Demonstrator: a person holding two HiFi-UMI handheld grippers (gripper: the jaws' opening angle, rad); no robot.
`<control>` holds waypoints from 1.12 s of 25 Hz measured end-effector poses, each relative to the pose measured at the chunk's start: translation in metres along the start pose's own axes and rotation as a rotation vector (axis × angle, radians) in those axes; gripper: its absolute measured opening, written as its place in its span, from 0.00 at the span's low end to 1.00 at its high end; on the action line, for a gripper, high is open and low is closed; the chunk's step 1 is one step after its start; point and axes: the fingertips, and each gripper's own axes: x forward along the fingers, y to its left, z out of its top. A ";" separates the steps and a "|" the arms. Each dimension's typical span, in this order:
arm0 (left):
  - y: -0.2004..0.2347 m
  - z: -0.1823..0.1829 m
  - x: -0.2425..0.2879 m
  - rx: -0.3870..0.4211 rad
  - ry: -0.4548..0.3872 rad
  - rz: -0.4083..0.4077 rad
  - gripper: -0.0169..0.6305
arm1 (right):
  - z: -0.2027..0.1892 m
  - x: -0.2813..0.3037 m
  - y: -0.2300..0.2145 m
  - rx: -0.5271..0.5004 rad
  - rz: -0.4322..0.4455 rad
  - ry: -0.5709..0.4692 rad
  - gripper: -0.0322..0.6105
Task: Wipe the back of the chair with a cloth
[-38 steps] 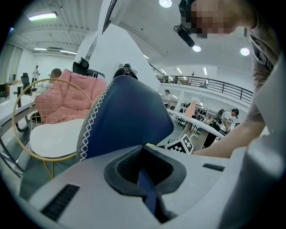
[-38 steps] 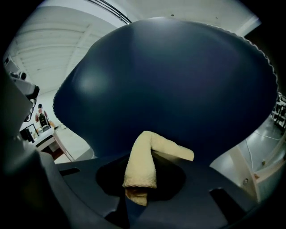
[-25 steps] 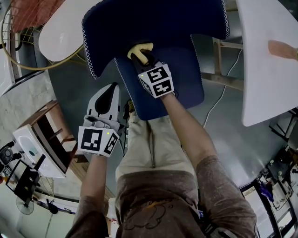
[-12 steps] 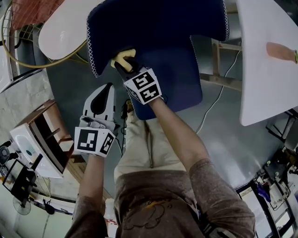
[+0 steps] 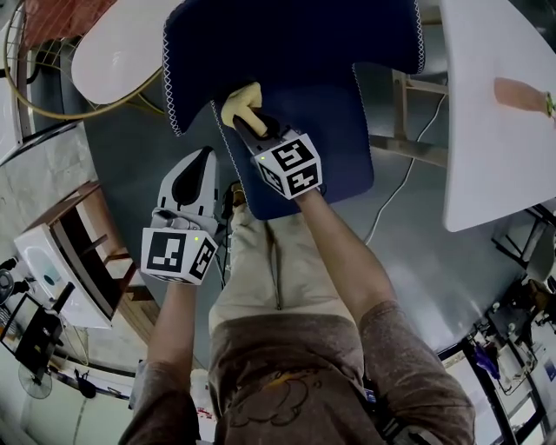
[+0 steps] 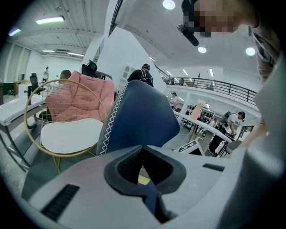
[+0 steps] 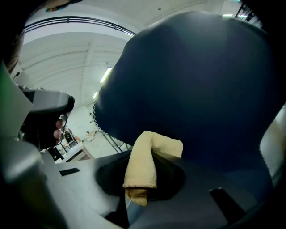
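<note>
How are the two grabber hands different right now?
The right gripper is shut on the yellow cloth, held at the blue chair back; the left gripper is shut on nothing. The right reaches the chair; the left hangs apart, lower down. Both carry marker cubes.

Grey floor underfoot — a white tabletop on one side, a wooden cabinet opposite. Further off, a gold-wire chair with a pink cushion, a balcony railing — ceiling lights glaring.
</note>
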 end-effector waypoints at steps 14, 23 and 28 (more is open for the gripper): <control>-0.037 0.040 -0.019 0.036 -0.038 -0.006 0.04 | 0.056 -0.177 -0.015 -0.040 -0.186 -0.110 0.17; -0.077 0.097 -0.061 0.040 -0.103 -0.014 0.04 | 0.117 -0.255 0.045 -0.071 -0.164 -0.198 0.17; -0.095 0.128 -0.093 0.035 -0.137 -0.008 0.04 | 0.152 -0.294 0.076 -0.098 -0.167 -0.243 0.17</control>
